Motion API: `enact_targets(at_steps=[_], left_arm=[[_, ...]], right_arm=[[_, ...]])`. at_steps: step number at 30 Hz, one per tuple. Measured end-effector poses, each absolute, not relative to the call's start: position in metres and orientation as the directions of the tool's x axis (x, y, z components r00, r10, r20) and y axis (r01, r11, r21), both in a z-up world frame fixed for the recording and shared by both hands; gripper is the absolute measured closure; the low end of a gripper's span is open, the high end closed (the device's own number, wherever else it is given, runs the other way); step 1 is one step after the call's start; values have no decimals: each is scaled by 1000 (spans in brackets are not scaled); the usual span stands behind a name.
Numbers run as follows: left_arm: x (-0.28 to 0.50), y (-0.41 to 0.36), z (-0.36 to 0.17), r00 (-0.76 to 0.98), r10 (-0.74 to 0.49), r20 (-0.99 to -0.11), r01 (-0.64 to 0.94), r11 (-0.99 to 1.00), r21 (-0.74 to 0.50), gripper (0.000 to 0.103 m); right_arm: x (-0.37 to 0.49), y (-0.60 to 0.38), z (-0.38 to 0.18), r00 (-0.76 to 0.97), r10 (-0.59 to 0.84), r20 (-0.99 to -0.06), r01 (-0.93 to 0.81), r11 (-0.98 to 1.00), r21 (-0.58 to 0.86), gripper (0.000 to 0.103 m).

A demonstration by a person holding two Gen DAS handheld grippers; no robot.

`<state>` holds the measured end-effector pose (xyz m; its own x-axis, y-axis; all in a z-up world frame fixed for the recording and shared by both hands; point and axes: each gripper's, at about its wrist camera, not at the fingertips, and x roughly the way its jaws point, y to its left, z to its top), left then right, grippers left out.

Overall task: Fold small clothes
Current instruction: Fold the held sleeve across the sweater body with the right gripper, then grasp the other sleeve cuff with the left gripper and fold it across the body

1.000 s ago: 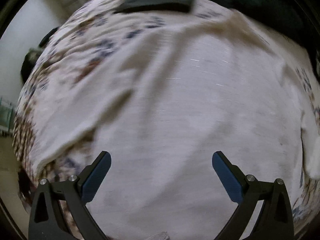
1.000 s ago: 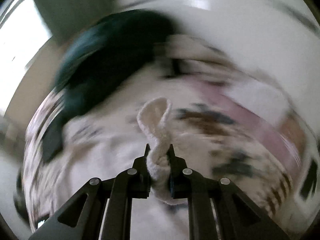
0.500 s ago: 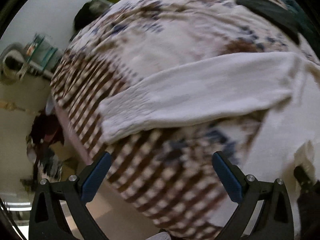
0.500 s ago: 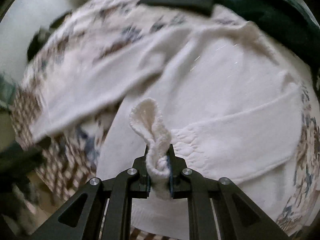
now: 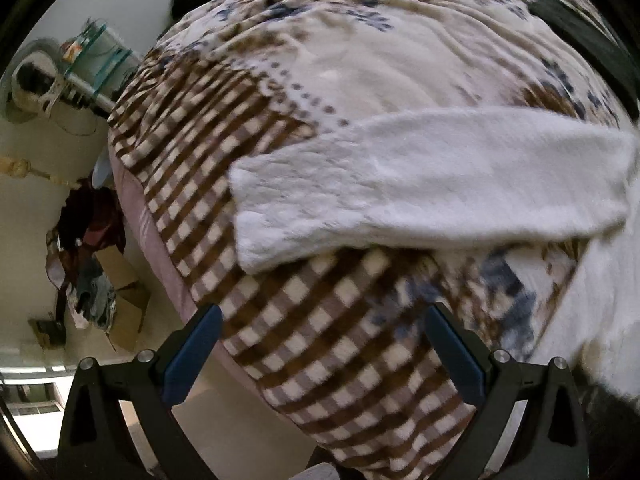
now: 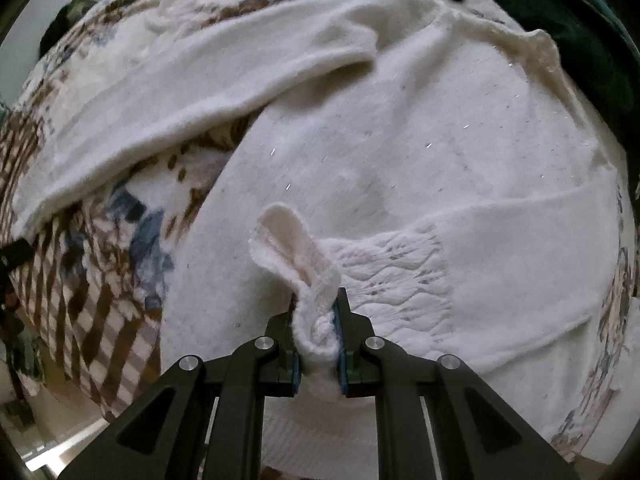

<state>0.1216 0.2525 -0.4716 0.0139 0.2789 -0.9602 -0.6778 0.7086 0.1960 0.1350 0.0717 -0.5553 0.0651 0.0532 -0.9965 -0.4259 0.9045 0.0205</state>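
Note:
A white knit sweater [image 6: 420, 152] lies spread on a patterned bedspread [image 6: 92, 288]. One sleeve is folded across its body, and that sleeve's cuff [image 6: 296, 256] is pinched in my right gripper [image 6: 316, 332], whose jaws are opening while the pads still touch the knit. The other sleeve [image 5: 420, 184] stretches out to the left over the bedspread [image 5: 280, 320]. My left gripper [image 5: 320, 344] hovers open over the checked corner of the bed, just below that sleeve's cuff end, with nothing between its fingers.
The bed's corner and edge [image 5: 168, 280] drop to a pale floor with a heap of clothes and cardboard boxes [image 5: 92, 264]. A dark green cloth [image 6: 560, 12] and a dark flat object [image 5: 580, 36] lie at the far side of the bed.
The right gripper swung down over the sweater, carrying the cuff across its body. The left gripper moved off the sweater's body to the outstretched sleeve at the bed's corner.

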Motion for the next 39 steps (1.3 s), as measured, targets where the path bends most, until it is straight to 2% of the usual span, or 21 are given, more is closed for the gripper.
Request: enact_targets(at_steps=[1, 2, 3, 4, 5, 7, 8, 10, 11, 12, 14, 17, 21, 23, 26, 29, 32, 35, 39], left_arm=[[119, 261, -471, 25, 266, -964, -702, 691, 172, 0], [114, 277, -472, 47, 231, -972, -751, 650, 118, 0], [110, 291, -476, 65, 187, -980, -792, 607, 64, 0], [106, 304, -483, 80, 139, -987, -827, 562, 13, 0], [103, 314, -491, 101, 83, -991, -858, 512, -44, 0], [97, 338, -514, 179, -24, -984, -912, 370, -175, 0], [96, 351, -529, 231, -77, -970, -930, 276, -243, 5], [97, 363, -544, 282, -98, -954, -938, 181, -296, 21], [97, 370, -549, 288, -76, -955, -945, 141, -296, 36], [97, 376, -552, 292, -46, -955, -950, 101, -295, 62], [95, 383, -551, 302, 17, -953, -951, 68, -301, 93], [100, 381, -526, 306, 142, -942, -949, 126, -289, 94], [123, 349, -466, 356, 288, -889, -900, 361, -243, 95], [136, 321, -432, 417, 332, -846, -843, 488, -224, 95], [169, 256, -379, 537, 326, -778, -698, 689, -193, 95], [191, 167, -339, 650, 232, -724, -480, 863, -155, 95], [206, 63, -325, 694, 67, -717, -226, 965, -129, 95], [198, -49, -346, 640, -100, -762, 41, 994, -97, 95], [180, -144, -388, 541, -181, -821, 237, 970, -57, 95]], right_arm=[[136, 71, -556, -8, 112, -994, -407, 907, 106, 80], [137, 65, -552, -47, 177, -983, -375, 909, 182, 71], [137, 59, -547, -50, 216, -975, -349, 911, 220, 66], [137, 45, -537, -25, 256, -966, -303, 919, 251, 55], [137, 34, -532, -3, 263, -965, -269, 929, 254, 49], [137, 10, -526, 33, 250, -968, -201, 950, 239, 49], [139, 1, -526, 47, 230, -972, -175, 960, 218, 49], [155, -11, -524, 67, 181, -981, -140, 975, 170, 49], [166, -17, -526, 70, 153, -986, -130, 981, 143, 49], [169, -26, -532, 73, 107, -992, -110, 989, 99, 49], [176, -41, -538, 81, 83, -993, -69, 995, 77, 39], [182, -65, -543, 95, 62, -994, -18, 998, 60, 34], [178, -89, -558, 92, 118, -989, 71, 990, 125, 22], [172, -105, -562, 85, 156, -984, 103, 981, 165, 15], [160, -138, -559, 86, 187, -979, 122, 973, 196, 15], [148, -174, -547, 91, 198, -976, 143, 967, 209, 15], [138, -218, -541, 97, 199, -975, 196, 957, 214, 15], [128, -267, -531, 103, 188, -977, 233, 950, 207, 15], [105, -329, -535, 107, 169, -980, 282, 940, 193, 15]])
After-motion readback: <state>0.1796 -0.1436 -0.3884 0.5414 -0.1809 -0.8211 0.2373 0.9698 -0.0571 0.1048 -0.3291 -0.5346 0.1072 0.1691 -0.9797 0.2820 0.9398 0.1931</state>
